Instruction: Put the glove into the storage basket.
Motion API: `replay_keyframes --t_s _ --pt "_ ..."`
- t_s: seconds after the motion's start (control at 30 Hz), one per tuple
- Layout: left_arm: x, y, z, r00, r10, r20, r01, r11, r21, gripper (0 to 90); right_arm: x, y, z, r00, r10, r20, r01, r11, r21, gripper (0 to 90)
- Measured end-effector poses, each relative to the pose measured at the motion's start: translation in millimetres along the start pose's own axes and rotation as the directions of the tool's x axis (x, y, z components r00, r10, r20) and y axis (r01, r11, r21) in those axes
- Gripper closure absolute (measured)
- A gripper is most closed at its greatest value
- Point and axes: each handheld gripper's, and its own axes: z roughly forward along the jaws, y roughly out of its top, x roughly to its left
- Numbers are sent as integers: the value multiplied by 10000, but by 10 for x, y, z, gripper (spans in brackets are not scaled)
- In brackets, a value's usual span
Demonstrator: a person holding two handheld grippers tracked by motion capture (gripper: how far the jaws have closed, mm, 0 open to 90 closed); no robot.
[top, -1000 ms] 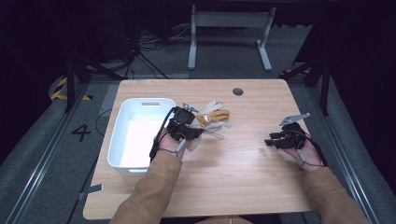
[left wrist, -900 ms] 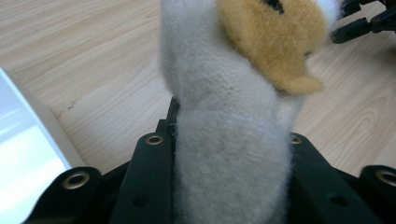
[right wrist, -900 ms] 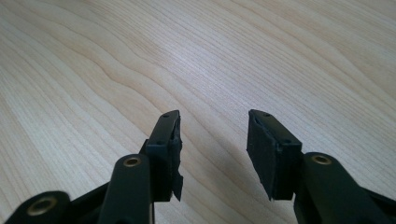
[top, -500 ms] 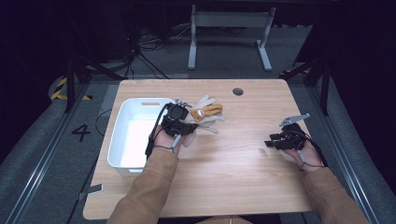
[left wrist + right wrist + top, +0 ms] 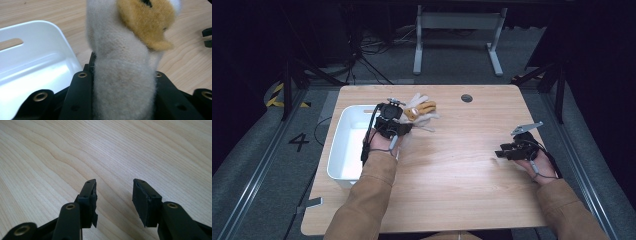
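Near the back left of the pale wooden tabletop (image 5: 452, 170), the left tongs (image 5: 404, 122) are clamped on a fuzzy plush toy in cream and tan fabric (image 5: 419, 110), which lies between the black jaws and sticks out past them toward the far edge. Seen through the left gripper view, the plush toy's (image 5: 125, 75) cream body fills the gap between the two jaws and presses against both, while its tan part sits higher up, beyond the jaw tips. Just to the left of these tongs stands a white rectangular plastic bin (image 5: 343, 150), its rounded rim close beside the gripper; the toy is outside the bin, over the bare wood next to its right wall. In the left gripper view, the bin (image 5: 32, 57) shows a slot handle in its wall. Over on the right side of the tabletop, well apart from the toy and the bin, the right tongs (image 5: 501, 152) rest low above the wood, pointing toward the middle. Through the right gripper view, the right tongs (image 5: 113, 192) stand wide apart with nothing between the pads, only the wood grain beneath. A person's forearms in tan sleeves (image 5: 362, 200) reach in from the near edge, one hand behind each gripper. A small dark round cap (image 5: 466, 98) sits in the tabletop near its far edge.
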Motion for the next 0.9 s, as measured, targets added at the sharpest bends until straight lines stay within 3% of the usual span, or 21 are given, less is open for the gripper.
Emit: replay_keyframes --t_s 0.33,0.5,0.7,0.77,0.9 --pt "171 51 -165 9971 -617 -450 605 9978 -287 700 59 -26 -30 10000 -4 -78 4 10000 -19 548" --pt "237 41 -231 9939 -882 -655 875 9961 -133 698 50 -29 -27 10000 65 9 -65 10000 29 548" --pt "363 27 -350 9823 -1494 -1132 1503 9886 -8 698 47 -42 -16 10000 69 10 -69 9999 96 547" --pt "411 25 -385 9788 -1661 -1199 1706 9850 277 698 41 -49 -23 9999 126 0 -126 9999 115 546" --pt "491 41 -425 9693 -2092 -1294 2219 9706 933 699 18 -62 -30 9998 184 -62 -183 9998 91 545"
